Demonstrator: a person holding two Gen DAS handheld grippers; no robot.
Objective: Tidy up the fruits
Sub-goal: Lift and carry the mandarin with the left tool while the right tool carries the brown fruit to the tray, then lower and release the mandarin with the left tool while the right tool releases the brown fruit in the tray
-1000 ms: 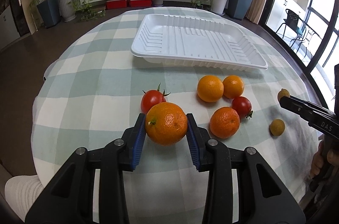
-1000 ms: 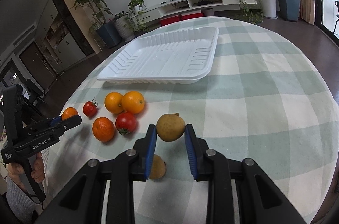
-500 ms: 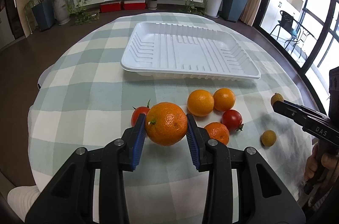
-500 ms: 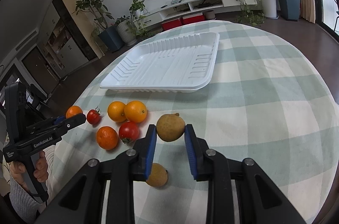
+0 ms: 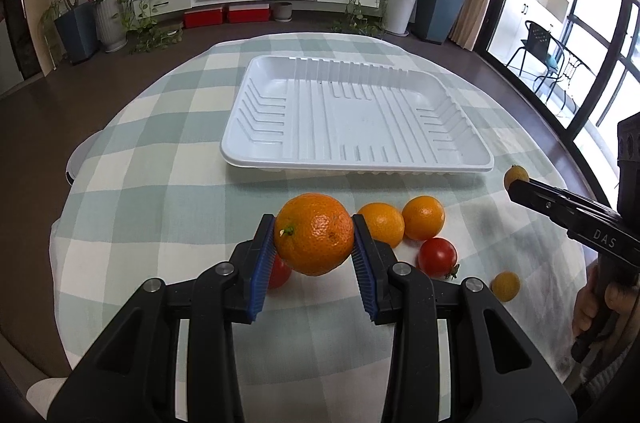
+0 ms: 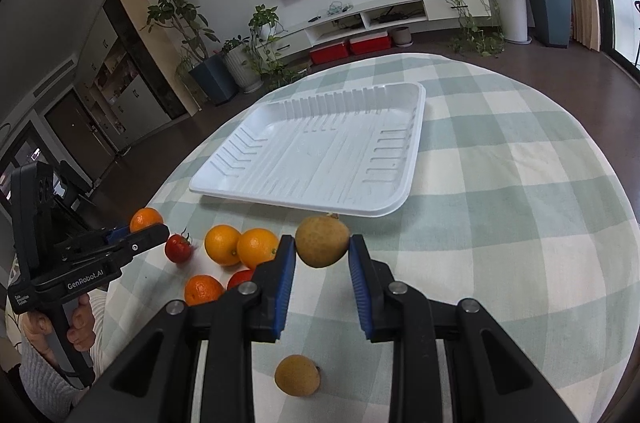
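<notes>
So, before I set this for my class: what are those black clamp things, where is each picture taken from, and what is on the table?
They are hand-held two-finger grippers, one in each of a person's hands, each with a camera looking along its fingers. In the left camera's picture the left gripper is clamped on an orange. In the right camera's picture the right gripper is clamped on a small tan fruit. On the checked tablecloth lie an empty white tray, more oranges, red tomatoes and another small tan fruit.
</notes>
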